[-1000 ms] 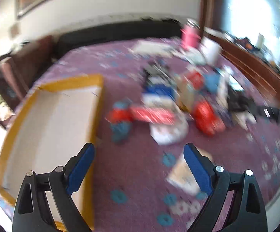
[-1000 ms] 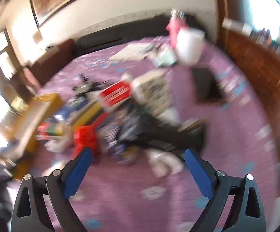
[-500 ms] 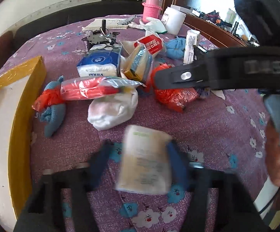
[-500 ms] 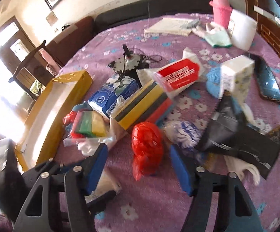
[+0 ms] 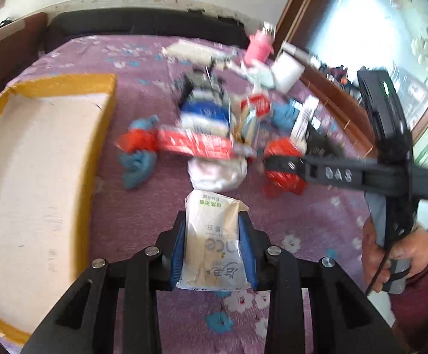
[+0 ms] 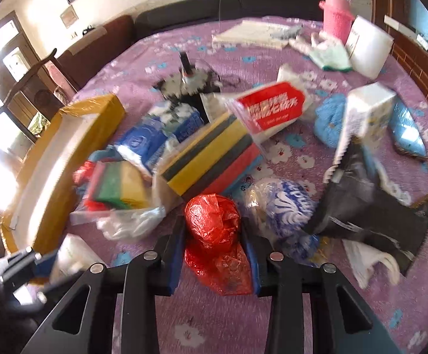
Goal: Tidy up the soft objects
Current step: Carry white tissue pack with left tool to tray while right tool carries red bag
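A round table covered in a purple flowered cloth [image 6: 273, 318] holds a loose heap of soft packaged goods. Two hand-held grippers work at the near edge of that heap.

The left gripper [image 5: 212, 250] has a pale tissue pack [image 5: 212, 236] between its blue fingers [image 5: 176, 253]. The fingers are closing and already press both long sides of the pack, which bulges a little between them. The pack's long axis runs straight ahead, in line with the fingers, with its far end pointing at the heap. It lies at the near edge of the table.

The right gripper [image 6: 214, 244] straddles a crumpled red plastic bag [image 6: 214, 230], also with its fingers closing; their pads [image 6: 251, 253] touch the bag's sides. The bag sits at the near side of the heap, just beside a blue and white wrapped bundle [image 6: 284, 203] on its right and a pack of coloured sponges [image 6: 214, 153] behind it.

An open, shallow cardboard box with yellow taped walls [image 5: 104, 135] stands at the left edge of the table, empty inside. It seems the likely place for these things. It lies to the left of both grippers, and the left gripper is much the nearer, with the box wall just beside it. The right gripper would have to cross most of the heap to reach it.

A hand [image 5: 391, 253] holding the right gripper's handle shows at the right side of the left view.
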Motion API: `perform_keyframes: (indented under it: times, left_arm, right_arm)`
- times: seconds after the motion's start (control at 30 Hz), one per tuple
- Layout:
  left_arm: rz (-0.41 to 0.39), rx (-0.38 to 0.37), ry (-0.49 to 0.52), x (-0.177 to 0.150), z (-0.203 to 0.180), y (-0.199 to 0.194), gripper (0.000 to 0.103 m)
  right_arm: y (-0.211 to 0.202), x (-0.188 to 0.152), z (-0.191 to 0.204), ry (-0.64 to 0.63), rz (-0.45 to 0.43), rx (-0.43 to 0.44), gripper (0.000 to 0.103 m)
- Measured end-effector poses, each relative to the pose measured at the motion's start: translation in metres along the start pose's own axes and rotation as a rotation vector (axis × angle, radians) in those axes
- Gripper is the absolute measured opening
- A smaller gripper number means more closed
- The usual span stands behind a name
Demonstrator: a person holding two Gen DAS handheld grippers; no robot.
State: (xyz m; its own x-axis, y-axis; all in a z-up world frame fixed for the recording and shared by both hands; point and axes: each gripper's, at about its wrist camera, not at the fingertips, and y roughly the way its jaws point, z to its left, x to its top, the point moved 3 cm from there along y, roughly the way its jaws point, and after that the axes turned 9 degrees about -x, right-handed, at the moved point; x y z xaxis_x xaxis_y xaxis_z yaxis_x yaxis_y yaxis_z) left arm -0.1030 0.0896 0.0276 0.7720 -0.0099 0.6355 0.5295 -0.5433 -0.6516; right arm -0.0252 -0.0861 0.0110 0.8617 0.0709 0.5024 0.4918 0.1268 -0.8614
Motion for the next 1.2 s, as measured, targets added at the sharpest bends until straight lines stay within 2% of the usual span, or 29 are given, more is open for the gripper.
perform_keyframes:
  times: [0.13, 0.27, 0.4, 0.57, 0.7, 0.83, 0.9, 0.93, 0.97, 1.03, 1.1, 1.2]
  left_arm:
    - [-0.081, -0.004, -0.007, 0.021, 0.012, -0.043, 0.032]
    - [-0.122, 0.050, -0.027, 0.056, 0.040, -0.068, 0.032]
    - [-0.134, 0.106, -0.060, 0.091, 0.081, -0.068, 0.032]
    - [-0.119, 0.125, -0.184, 0.121, 0.150, -0.042, 0.032]
    - [-0.099, 0.133, -0.288, 0.128, 0.195, -0.013, 0.032]
    - [-0.086, 0.107, -0.412, 0.122, 0.232, 0.002, 0.035]
    - [-0.101, 0.101, -0.437, 0.120, 0.239, 0.001, 0.041]
    - [-0.111, 0.094, -0.441, 0.120, 0.240, -0.001, 0.051]
    - [-0.126, 0.089, -0.442, 0.121, 0.239, -0.006, 0.062]
    - [-0.162, 0.086, -0.427, 0.124, 0.235, -0.016, 0.071]
    - [-0.194, 0.090, -0.402, 0.128, 0.228, -0.028, 0.073]
    - [-0.226, 0.104, -0.382, 0.132, 0.220, -0.046, 0.073]
  right_arm:
    - [-0.041, 0.005, -0.002, 0.019, -0.070, 0.047, 0.038]
    - [-0.065, 0.029, 0.014, 0.053, -0.112, 0.199, 0.038]
    - [-0.055, 0.064, 0.054, 0.071, -0.091, 0.332, 0.039]
    - [-0.020, 0.105, 0.116, 0.068, -0.037, 0.417, 0.039]
    - [0.015, 0.124, 0.157, 0.043, -0.003, 0.406, 0.039]
    - [0.047, 0.134, 0.179, 0.034, 0.027, 0.348, 0.040]
    - [0.057, 0.137, 0.182, 0.033, 0.040, 0.338, 0.041]
    - [0.063, 0.138, 0.182, 0.029, 0.046, 0.326, 0.043]
    - [0.067, 0.140, 0.181, 0.026, 0.051, 0.318, 0.046]
    - [0.074, 0.141, 0.176, 0.029, 0.054, 0.297, 0.069]
    - [0.075, 0.143, 0.168, 0.046, 0.042, 0.297, 0.074]
    - [0.063, 0.145, 0.150, 0.061, 0.030, 0.314, 0.074]
